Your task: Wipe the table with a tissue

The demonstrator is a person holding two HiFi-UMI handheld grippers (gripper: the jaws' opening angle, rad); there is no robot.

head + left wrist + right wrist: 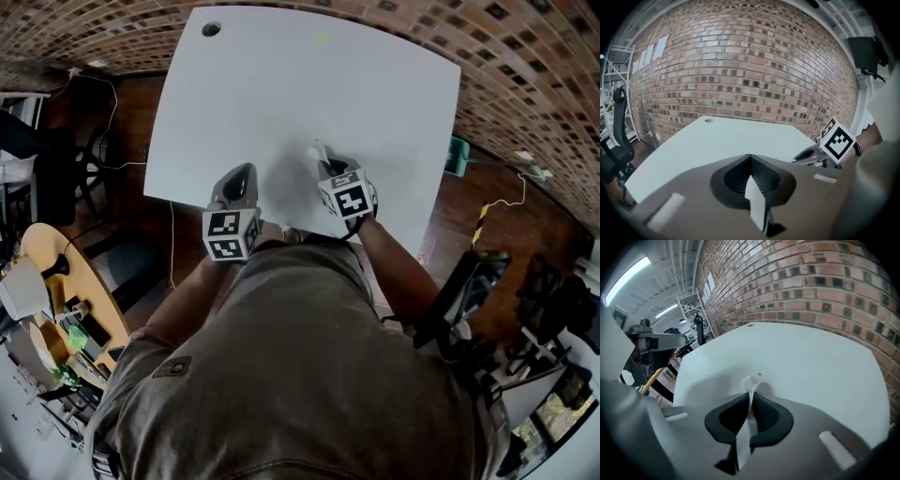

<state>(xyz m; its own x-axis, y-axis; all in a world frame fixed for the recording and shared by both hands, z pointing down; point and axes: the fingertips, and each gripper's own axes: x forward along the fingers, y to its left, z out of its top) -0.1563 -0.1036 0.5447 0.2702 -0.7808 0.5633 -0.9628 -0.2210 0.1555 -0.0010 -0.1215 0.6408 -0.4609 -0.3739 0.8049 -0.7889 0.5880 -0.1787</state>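
Observation:
A white tissue (317, 150) sticks out of my right gripper (328, 165), which is shut on it near the front edge of the white table (281, 84). In the right gripper view the tissue (750, 383) pokes past the closed tips of the right gripper (751, 394), just above the tabletop. A small yellow spot (760, 375) lies on the table right beyond it, and another small yellow-green mark (322, 37) sits near the table's far edge. My left gripper (246, 172) hovers at the front edge, left of the right one, jaws shut (750, 157) with nothing past their tips.
A cable hole (211, 29) sits in the table's far left corner. A brick wall (750, 70) runs behind the table. A black office chair (47, 169) and a round wooden table (56, 281) with clutter stand to the left; black equipment (487, 300) stands to the right.

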